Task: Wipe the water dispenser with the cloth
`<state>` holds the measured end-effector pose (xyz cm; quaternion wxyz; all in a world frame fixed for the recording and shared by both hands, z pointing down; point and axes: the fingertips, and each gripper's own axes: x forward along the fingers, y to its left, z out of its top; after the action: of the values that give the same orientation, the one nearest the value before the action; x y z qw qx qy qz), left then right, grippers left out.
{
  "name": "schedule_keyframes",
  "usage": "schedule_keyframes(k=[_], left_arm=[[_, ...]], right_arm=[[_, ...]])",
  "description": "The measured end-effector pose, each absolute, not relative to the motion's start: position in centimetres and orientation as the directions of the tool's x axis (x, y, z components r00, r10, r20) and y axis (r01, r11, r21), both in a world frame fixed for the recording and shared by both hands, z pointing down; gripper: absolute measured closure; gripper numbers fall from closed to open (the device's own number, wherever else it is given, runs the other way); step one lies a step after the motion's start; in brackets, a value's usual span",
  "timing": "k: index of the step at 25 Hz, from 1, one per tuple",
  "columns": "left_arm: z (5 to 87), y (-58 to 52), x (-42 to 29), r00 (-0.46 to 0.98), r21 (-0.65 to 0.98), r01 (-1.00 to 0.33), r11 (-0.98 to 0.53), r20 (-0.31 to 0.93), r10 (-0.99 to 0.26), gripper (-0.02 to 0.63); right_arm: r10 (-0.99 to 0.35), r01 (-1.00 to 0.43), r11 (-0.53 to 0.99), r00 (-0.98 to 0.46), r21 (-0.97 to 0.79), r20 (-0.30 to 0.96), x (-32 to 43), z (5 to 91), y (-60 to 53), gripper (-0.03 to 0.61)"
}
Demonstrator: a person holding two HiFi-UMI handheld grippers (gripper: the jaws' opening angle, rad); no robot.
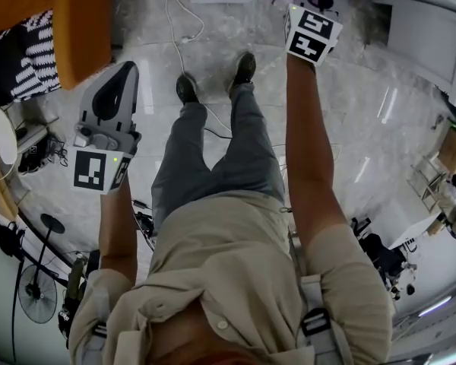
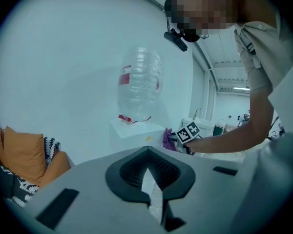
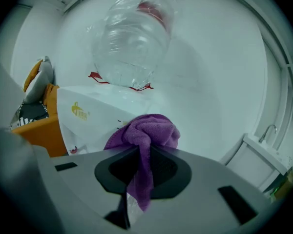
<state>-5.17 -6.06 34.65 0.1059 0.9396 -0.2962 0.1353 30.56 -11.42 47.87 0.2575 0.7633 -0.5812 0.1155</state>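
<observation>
The purple cloth (image 3: 147, 135) is pinched between the two fingers of my right gripper (image 3: 141, 165). It is bunched up in a ball past the tips, and one end hangs down between them. The cloth is right by the white dispenser (image 3: 90, 115), near its top front edge. I cannot tell if it touches. A big clear bottle (image 3: 132, 38) stands upside down on top of the dispenser. A red label shows on the bottle. My right arm is stretched far out in front of me. My left gripper (image 2: 149, 179) is held lower and closer to me, well away from the dispenser. Its fingers are pressed together with nothing between them. From there I see the dispenser against the white wall, with the cloth just beside its right side. An orange couch (image 2: 24, 155) with a black and white striped pillow (image 1: 34, 48) is off to my left. My shoes (image 1: 187, 88) stand on a shiny gray floor (image 1: 365, 128), and a white cord (image 1: 184, 21) runs across it.
</observation>
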Motion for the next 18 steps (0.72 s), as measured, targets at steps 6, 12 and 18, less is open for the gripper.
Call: schedule_keyframes(k=[6,12,18], left_arm=[[34.7,-5.8,-4.8,0.789,0.127,-0.586,-0.800,0.316,-0.527,0.598],[35.7,-6.1,-8.1,0.759,0.130,-0.625,-0.769,0.329,-0.562,0.598],[36.8,-6.5,-12.2,0.720,0.133,-0.673,-0.728,0.345,-0.603,0.598]], right_arm=[[-0.858,-0.975,-0.139,0.207,0.176,0.470,25.0,48.1,-12.7,0.515],[-0.889,-0.997,0.000,0.038,0.083,0.457,13.6,48.2,-16.5,0.515],[-0.898,-0.984,0.162,-0.117,0.072,0.423,3.1,47.5,-20.5,0.515]])
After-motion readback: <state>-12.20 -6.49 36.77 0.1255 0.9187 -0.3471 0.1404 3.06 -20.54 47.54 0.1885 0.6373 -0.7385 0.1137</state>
